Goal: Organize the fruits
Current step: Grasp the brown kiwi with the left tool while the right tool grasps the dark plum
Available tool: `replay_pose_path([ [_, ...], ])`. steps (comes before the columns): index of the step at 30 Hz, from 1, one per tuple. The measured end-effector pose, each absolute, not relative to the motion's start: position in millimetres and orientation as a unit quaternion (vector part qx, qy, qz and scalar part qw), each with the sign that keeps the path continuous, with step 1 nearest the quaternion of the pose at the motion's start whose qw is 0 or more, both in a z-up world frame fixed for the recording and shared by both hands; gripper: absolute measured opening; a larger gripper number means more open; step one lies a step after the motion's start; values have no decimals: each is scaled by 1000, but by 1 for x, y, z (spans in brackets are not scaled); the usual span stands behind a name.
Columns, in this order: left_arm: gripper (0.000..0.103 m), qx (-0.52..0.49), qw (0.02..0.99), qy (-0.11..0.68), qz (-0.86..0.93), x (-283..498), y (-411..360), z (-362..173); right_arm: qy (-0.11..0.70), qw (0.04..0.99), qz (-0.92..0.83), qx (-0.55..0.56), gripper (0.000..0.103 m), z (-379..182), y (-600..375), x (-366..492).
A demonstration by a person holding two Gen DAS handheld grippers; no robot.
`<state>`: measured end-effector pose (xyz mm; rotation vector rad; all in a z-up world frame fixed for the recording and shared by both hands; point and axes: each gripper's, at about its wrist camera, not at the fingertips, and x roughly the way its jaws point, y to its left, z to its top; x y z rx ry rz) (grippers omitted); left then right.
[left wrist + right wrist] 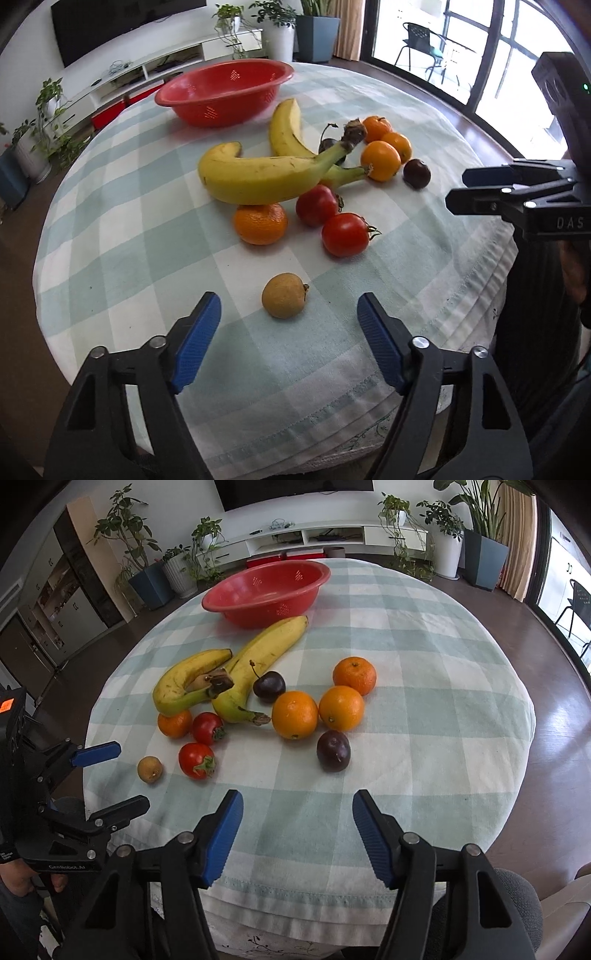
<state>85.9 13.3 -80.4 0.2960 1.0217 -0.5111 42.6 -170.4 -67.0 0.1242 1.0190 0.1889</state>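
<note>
A small tan longan lies on the checked tablecloth between the tips of my left gripper, which is open and not touching it. Behind it lie two tomatoes, a tangerine, two bananas and several oranges. The red colander bowl stands empty at the far side. My right gripper is open over the cloth, just short of a dark plum. A cherry lies beside the bananas.
The round table's front edge runs just under both grippers. The left gripper shows at the left of the right wrist view, with a hand below it. Potted plants, a TV shelf and a glass door surround the table.
</note>
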Motion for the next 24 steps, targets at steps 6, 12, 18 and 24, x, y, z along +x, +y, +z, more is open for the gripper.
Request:
replay_pose_path([
  [6,39,120,823,488,-265,100,11,-90,491,865,85,61,65,-71,-173,49],
  [12,27,137,819,489,-268,102,9,-92,491,865,82,68,65,-73,-177,51],
  [18,27,145,817,489,-267,100,7,-92,499,859,82,77,65,-80,-178,56],
  [24,27,145,815,492,-269,97,9,-94,502,857,73,88,65,-89,-184,68],
])
